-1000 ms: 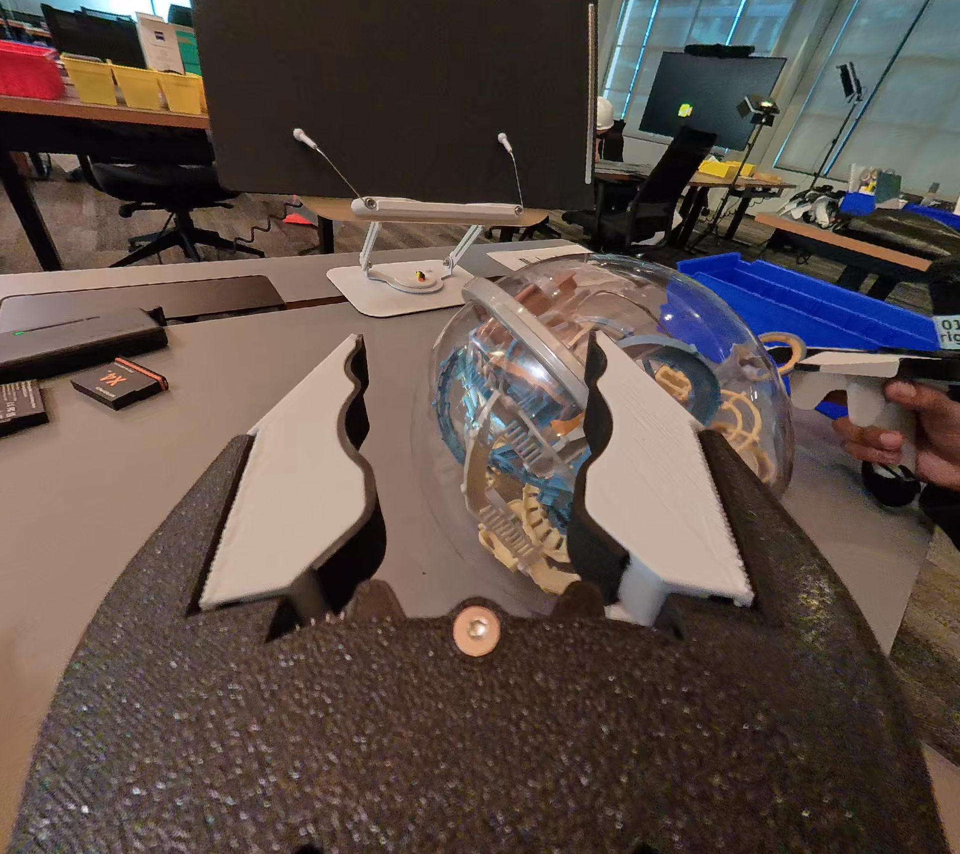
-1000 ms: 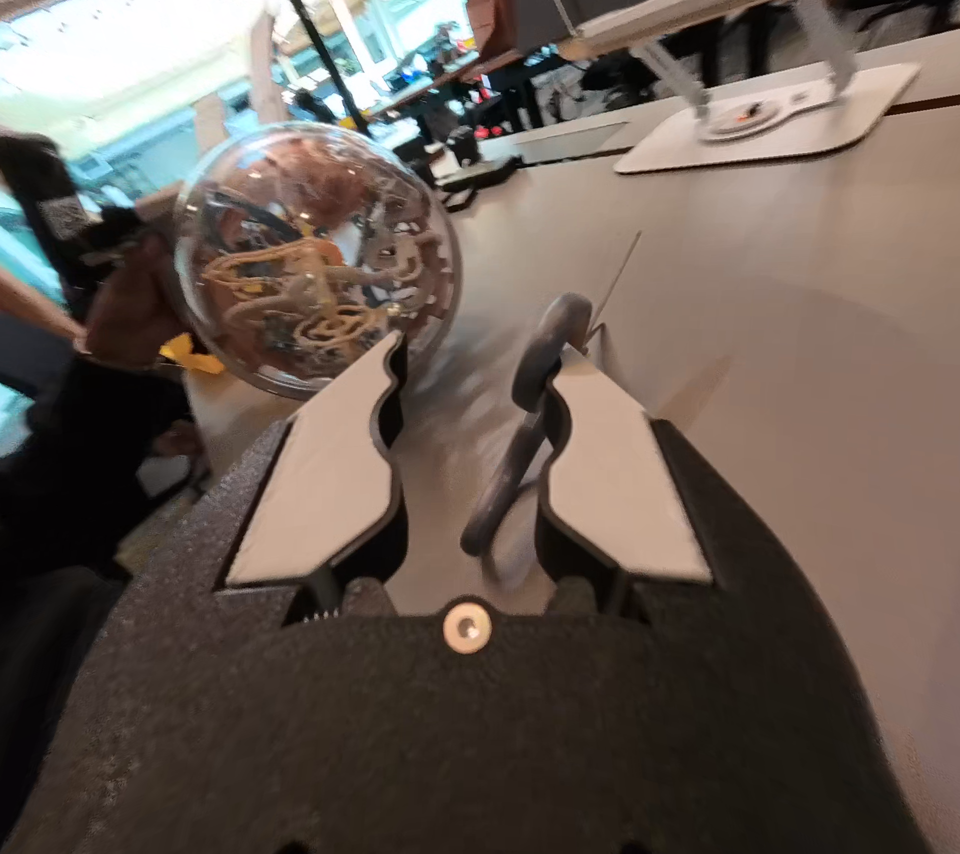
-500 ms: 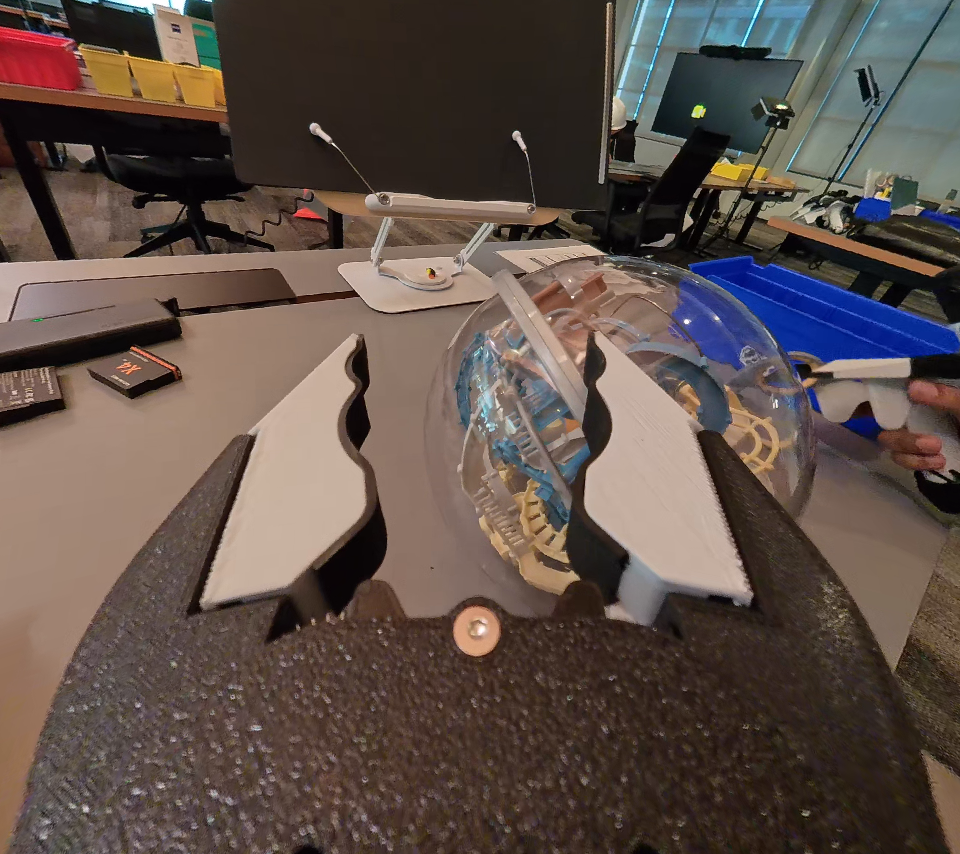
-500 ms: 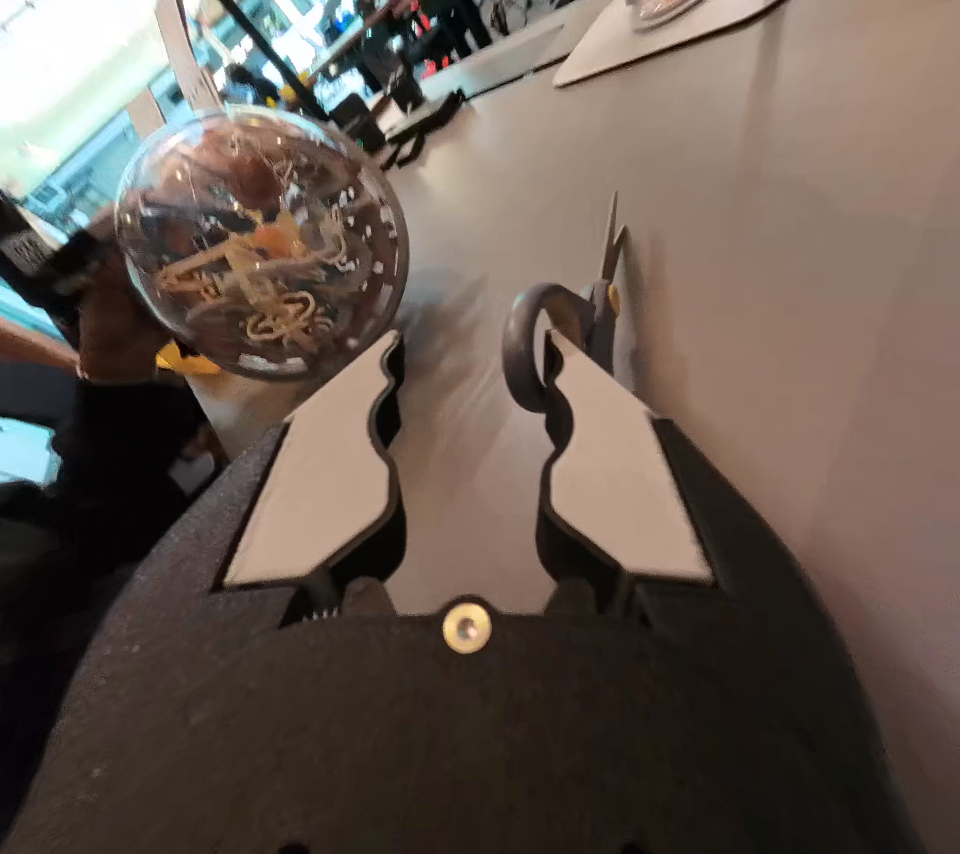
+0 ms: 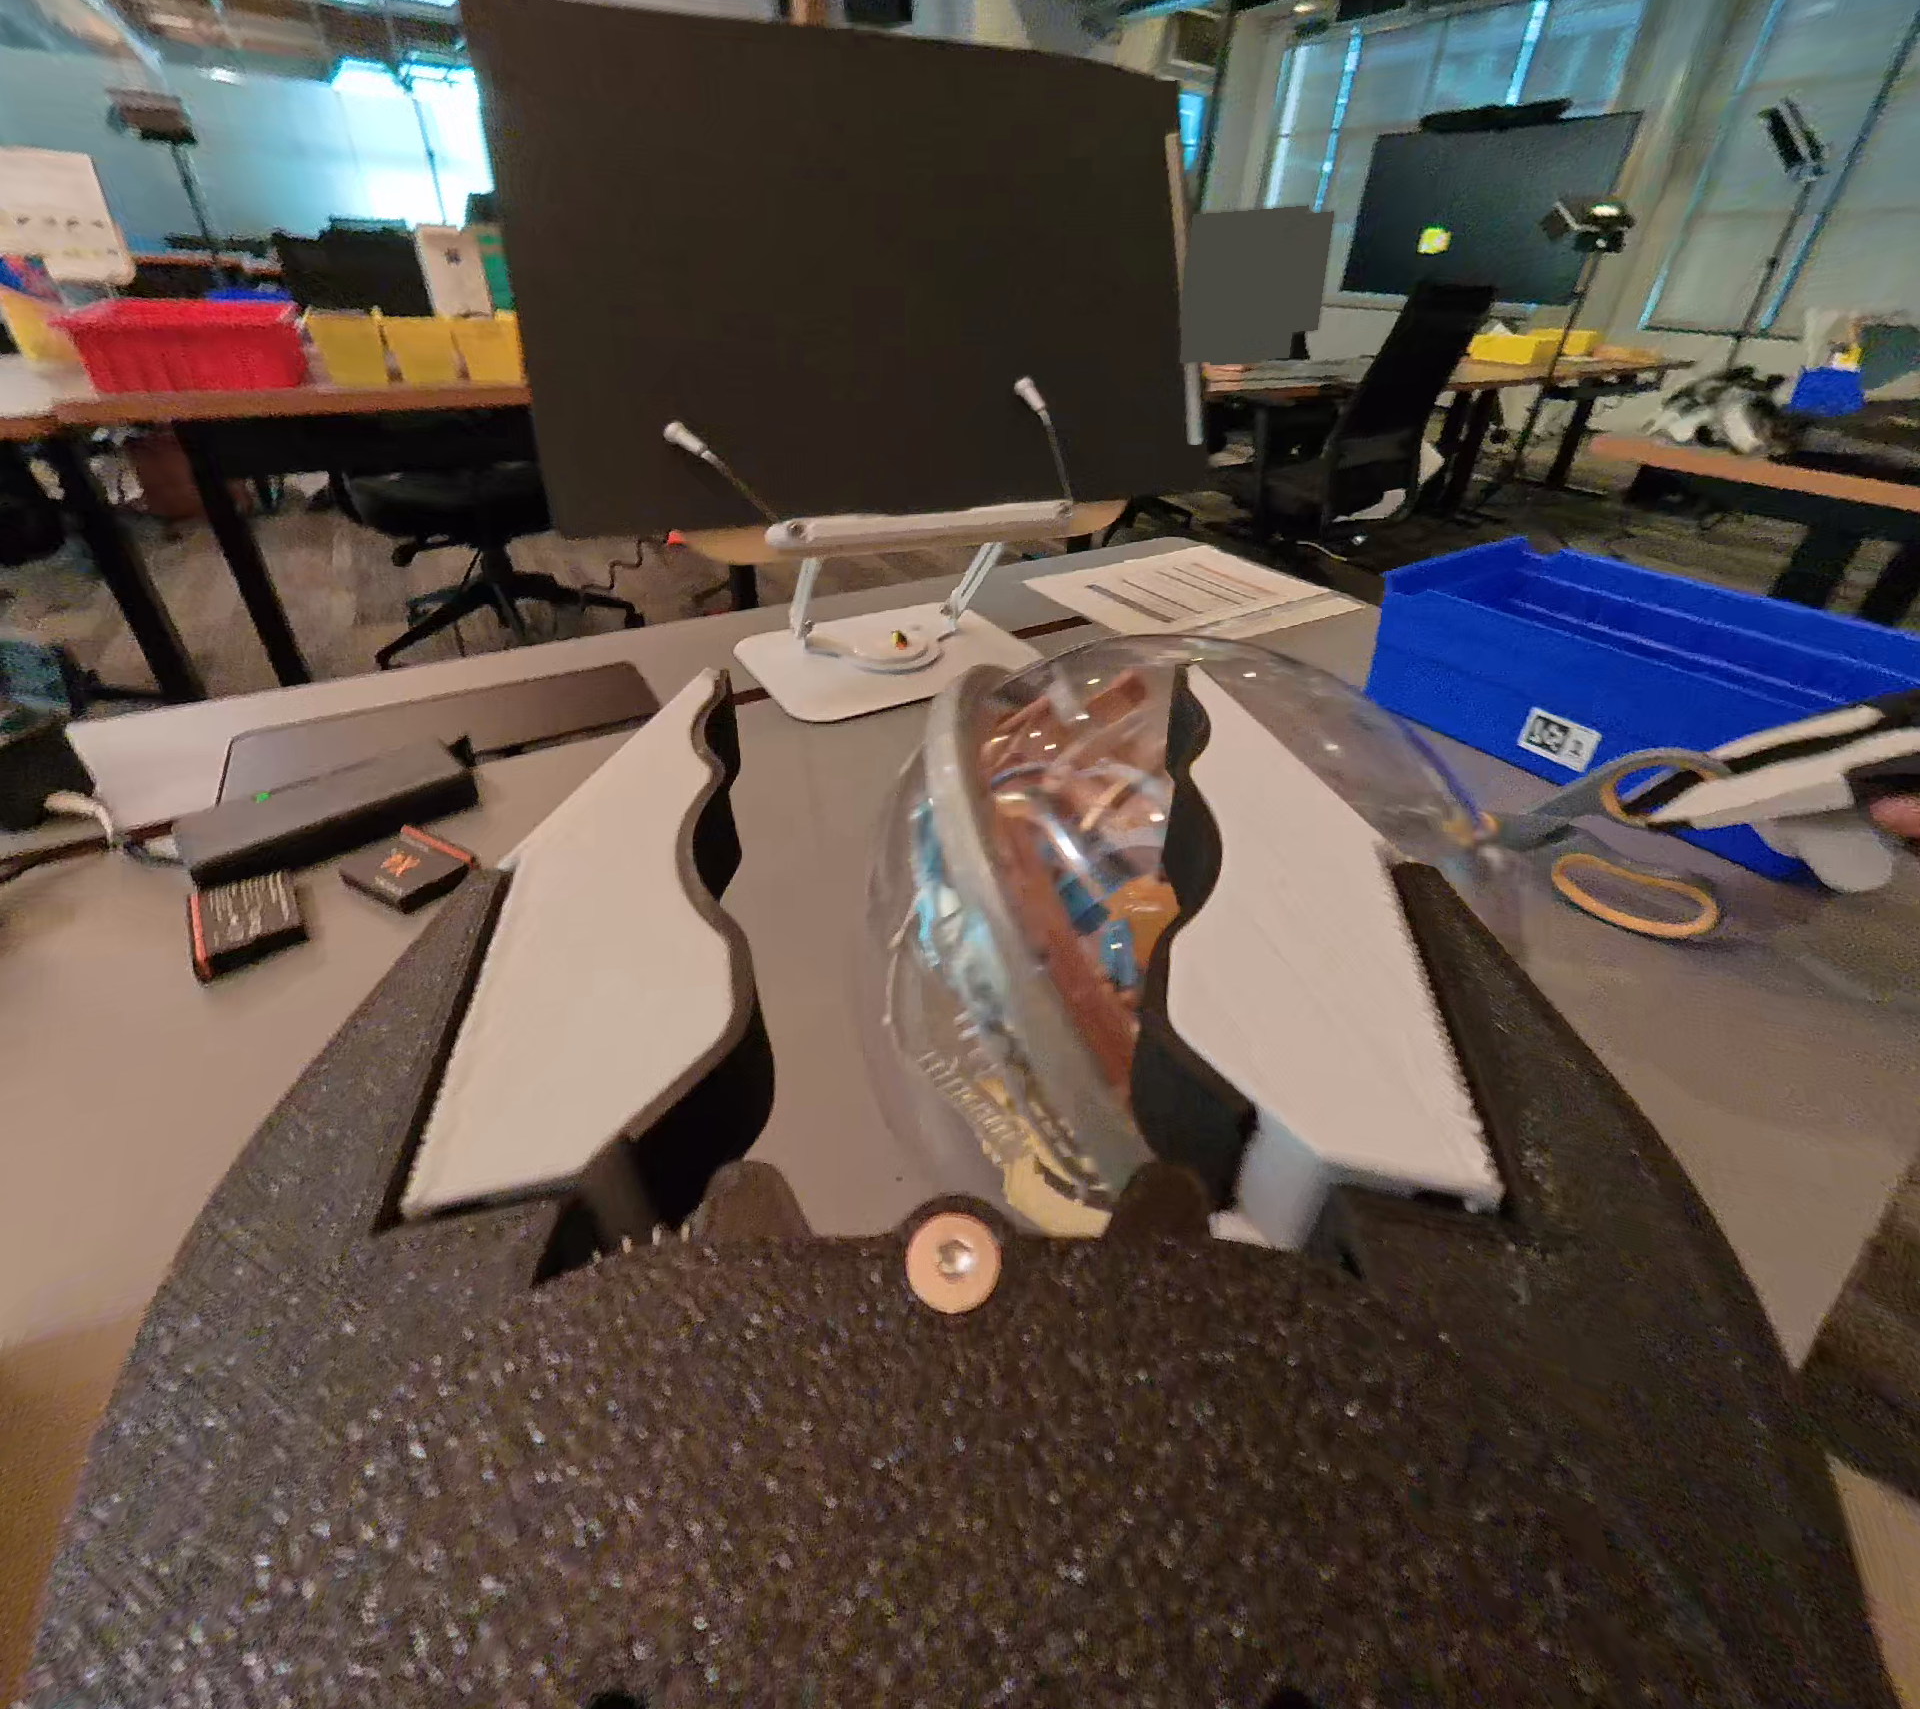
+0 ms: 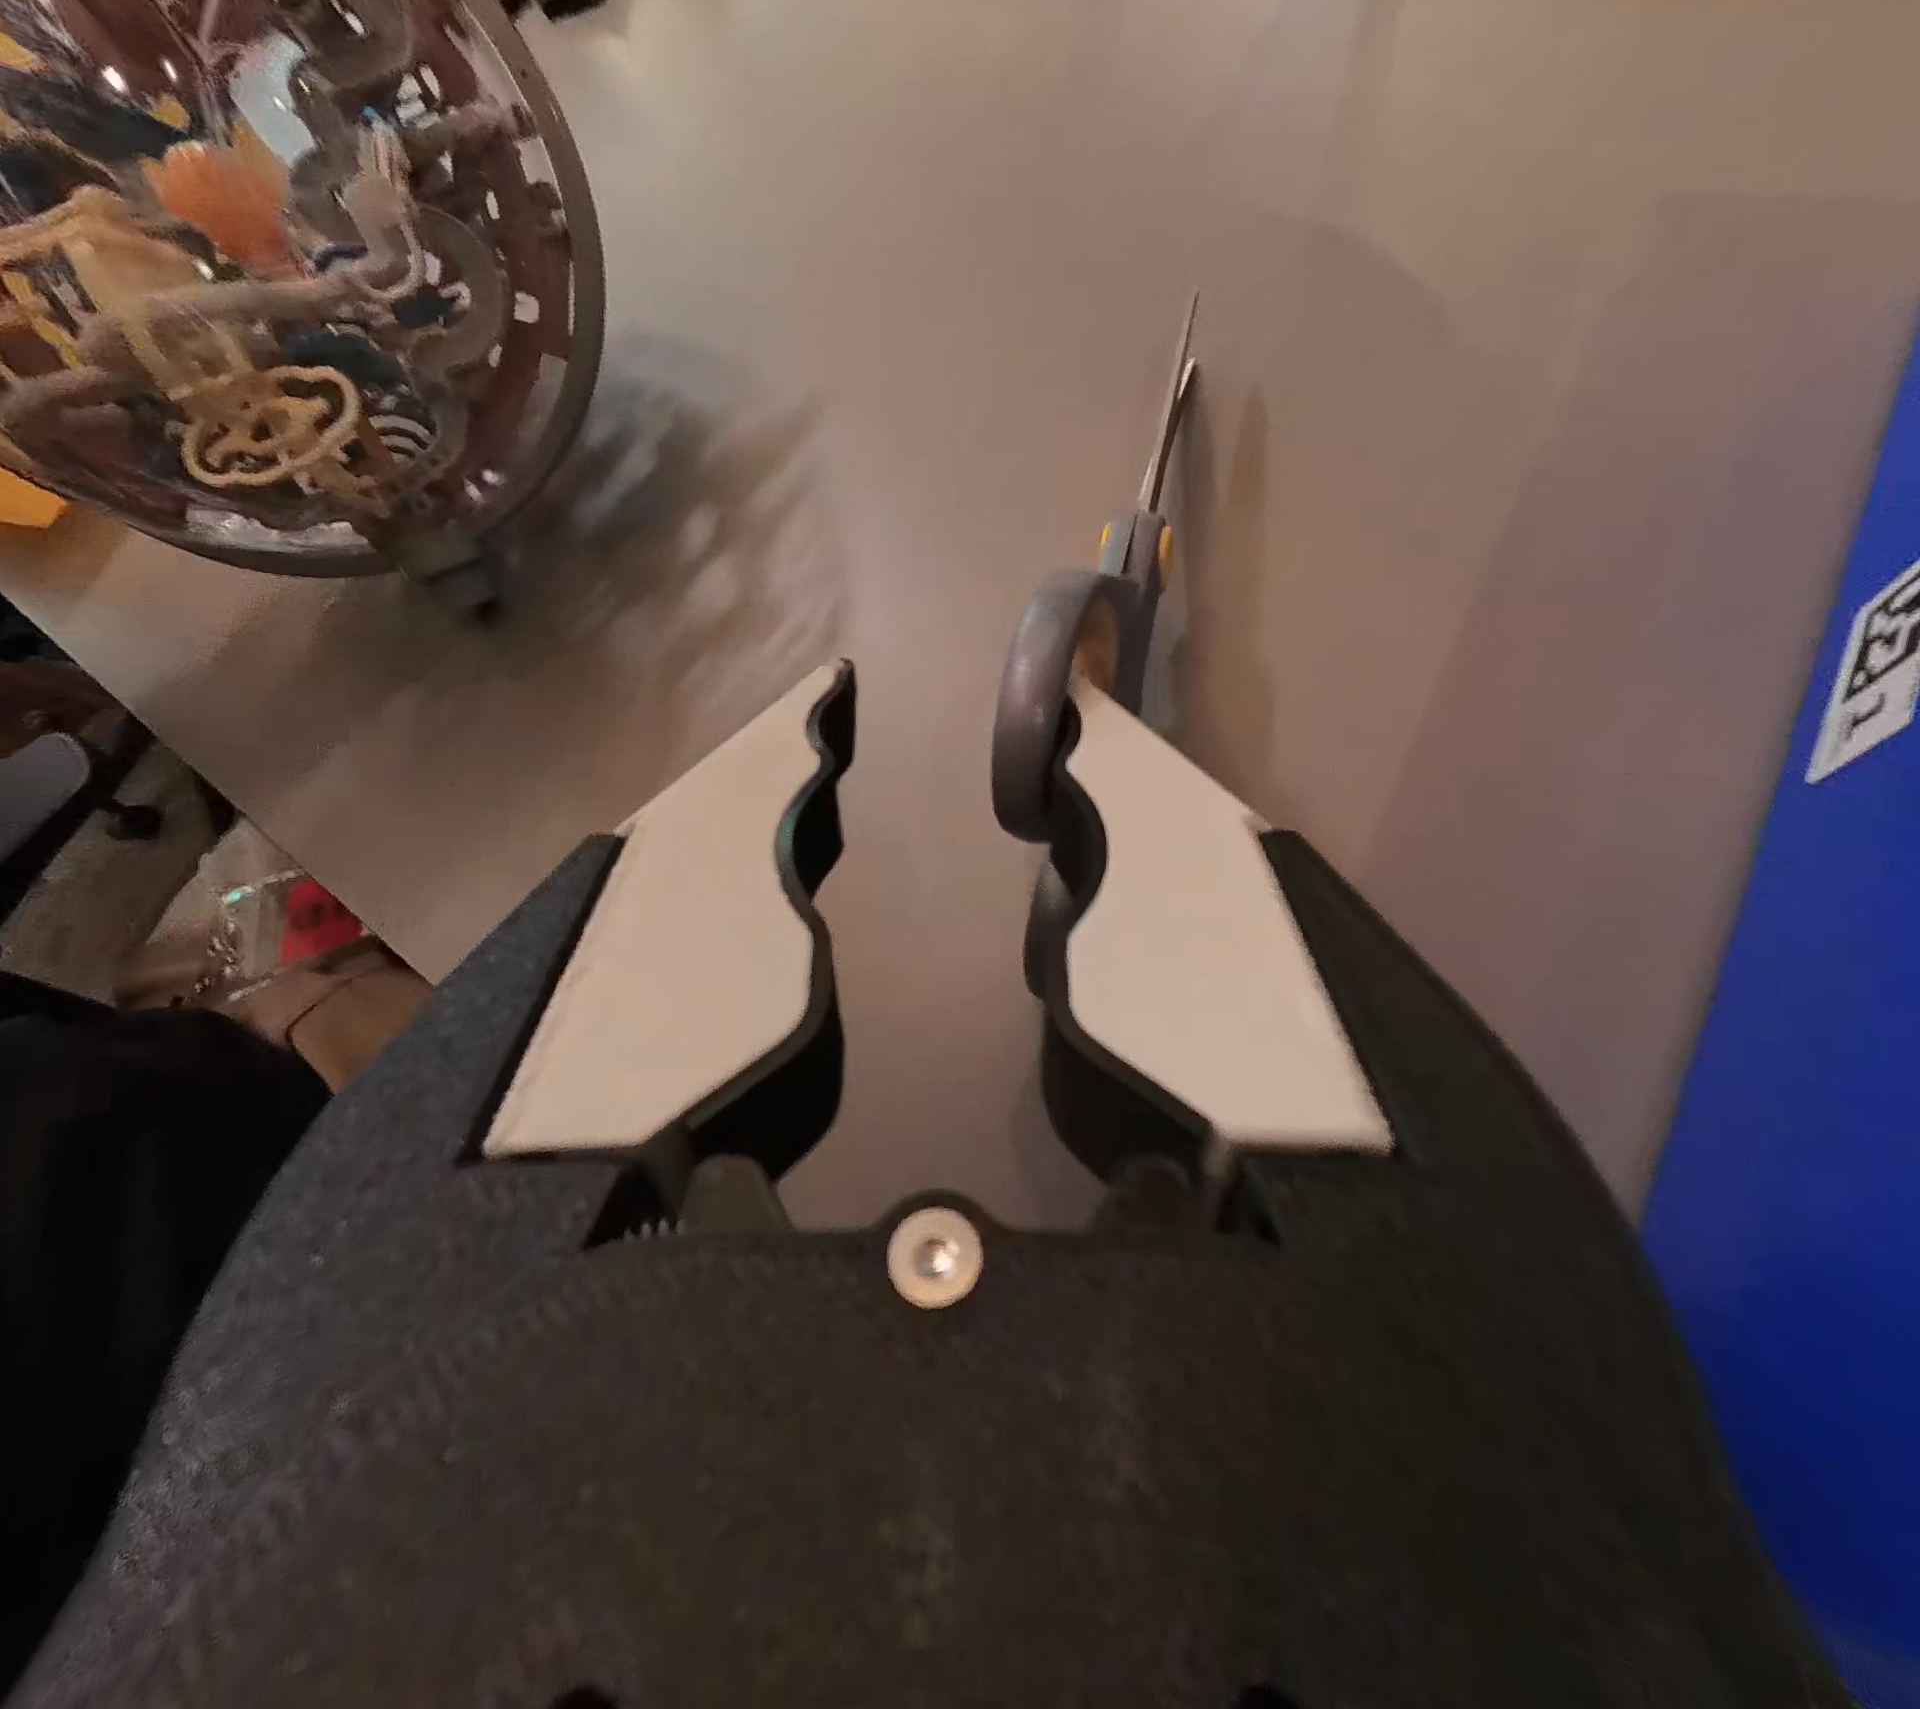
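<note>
Left wrist view: left tongs spread apart, right finger against clear maze ball on grey worktop; blue bin beyond. Right wrist view: right tongs apart, one finger threaded through a handle loop of the grey scissors; ball to the left.

The bare grey tabletop to the left of the clear maze sphere is left open as far as the white stand, and only farther left is it closed off by a black power pack and two small dark packs. To the right of the sphere the passage is narrowed by the grey-and-yellow scissors, lying flat just beside it, and is walled off beyond them by the blue bin. Behind the sphere, past the stand, the way is barred by an upright black board.
</note>
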The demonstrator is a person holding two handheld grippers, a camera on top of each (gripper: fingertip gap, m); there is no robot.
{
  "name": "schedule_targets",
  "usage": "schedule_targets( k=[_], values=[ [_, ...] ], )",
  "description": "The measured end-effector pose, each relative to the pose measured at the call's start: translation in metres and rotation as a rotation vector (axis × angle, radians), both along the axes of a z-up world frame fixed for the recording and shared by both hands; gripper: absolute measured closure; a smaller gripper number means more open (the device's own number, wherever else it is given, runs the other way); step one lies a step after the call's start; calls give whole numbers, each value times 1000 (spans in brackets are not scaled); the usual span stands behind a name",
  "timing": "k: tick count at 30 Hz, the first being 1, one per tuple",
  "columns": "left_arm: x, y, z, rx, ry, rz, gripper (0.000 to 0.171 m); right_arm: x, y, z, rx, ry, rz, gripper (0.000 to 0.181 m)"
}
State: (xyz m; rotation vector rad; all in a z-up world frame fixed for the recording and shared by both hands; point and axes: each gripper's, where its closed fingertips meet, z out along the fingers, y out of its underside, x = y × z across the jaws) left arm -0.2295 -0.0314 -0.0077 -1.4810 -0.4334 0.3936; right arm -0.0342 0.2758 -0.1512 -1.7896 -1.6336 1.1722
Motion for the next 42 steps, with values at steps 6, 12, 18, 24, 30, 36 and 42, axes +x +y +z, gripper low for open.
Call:
schedule_targets(
  k=[6, 12, 18, 24, 30, 36, 42],
  values=[
    [64, 38, -14, -213, 99, -212, 91, -15, -39, 22, -168, 145, 147, 118],
    [82, 52, -36, -365, 165, -254, 91, -18, -53, 6, -141, 89, 203, 119],
    [72, 48, -37, -359, 155, -213, 91, -6, -43, 11, -47, 76, 188, 119],
    [65, 48, -37, -350, 156, -185, 91, -25, -85, 57, 23, 342, 273, 120],
    [60, 51, -38, -327, 185, -158, 91, -61, -195, 49, -268, 436, 449, 119],
    [56, 50, -38, -316, 172, -138, 90, -67, -217, 35, -196, 417, 455, 119],
    [57, 51, -38, -312, 171, -136, 90, -57, -226, 30, -303, 306, 521, 111]
  ],
)
